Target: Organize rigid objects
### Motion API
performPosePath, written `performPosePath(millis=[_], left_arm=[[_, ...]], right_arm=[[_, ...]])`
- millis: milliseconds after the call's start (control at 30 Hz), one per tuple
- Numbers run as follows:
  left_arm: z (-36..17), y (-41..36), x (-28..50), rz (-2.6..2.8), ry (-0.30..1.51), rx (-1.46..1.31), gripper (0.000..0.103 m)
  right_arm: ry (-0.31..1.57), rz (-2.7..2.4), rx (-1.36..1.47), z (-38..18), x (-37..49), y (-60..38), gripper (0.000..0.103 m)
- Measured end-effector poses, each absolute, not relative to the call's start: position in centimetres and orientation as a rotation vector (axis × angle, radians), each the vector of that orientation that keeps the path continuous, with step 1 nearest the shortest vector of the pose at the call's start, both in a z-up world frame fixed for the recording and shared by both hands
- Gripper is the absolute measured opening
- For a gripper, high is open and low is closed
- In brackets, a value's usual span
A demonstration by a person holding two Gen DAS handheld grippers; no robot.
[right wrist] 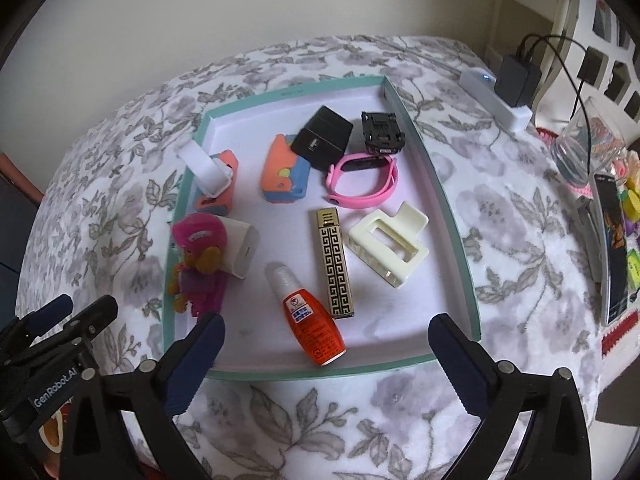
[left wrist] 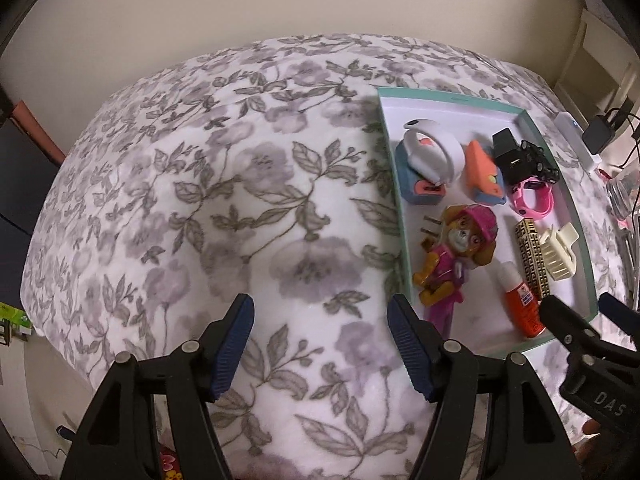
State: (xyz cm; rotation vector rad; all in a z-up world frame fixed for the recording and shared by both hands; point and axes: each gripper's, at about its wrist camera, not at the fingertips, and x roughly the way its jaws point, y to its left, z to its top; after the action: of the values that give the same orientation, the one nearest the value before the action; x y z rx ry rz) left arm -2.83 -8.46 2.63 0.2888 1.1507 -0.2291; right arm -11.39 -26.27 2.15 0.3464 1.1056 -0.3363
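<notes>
Both hand-held grippers empty: left hand-held gripper (left wrist: 322, 344) jaws apart over the bedspread (left wrist: 208, 184), right hand-held gripper (right wrist: 326, 354) spread wide at the tray's (right wrist: 460, 264) 6 o'clock edge. Orange bottle (right wrist: 316, 330) nearest. Sorting looks done; next, just back away.

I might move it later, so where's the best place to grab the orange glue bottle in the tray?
Grip the orange glue bottle across its flat body from above, gripper fingers on its two long sides; it lies flat, with clear tray floor alongside.
</notes>
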Motion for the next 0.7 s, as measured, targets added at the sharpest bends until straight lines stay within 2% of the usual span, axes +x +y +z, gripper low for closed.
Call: performPosePath(millis=[433,700], left_arm=[[4.4,-6.9,-4.3,-0.233,1.082,0.243,0.07],[5.2,-6.1,-4.7,-0.222,1.046,0.216,0.074]], right_arm=[[0.993,-0.323,0.294,5.1,-12.6,-24.5,0.103],[0.956,-0.321,0.285,6.0,-13.4,-24.0,0.103]])
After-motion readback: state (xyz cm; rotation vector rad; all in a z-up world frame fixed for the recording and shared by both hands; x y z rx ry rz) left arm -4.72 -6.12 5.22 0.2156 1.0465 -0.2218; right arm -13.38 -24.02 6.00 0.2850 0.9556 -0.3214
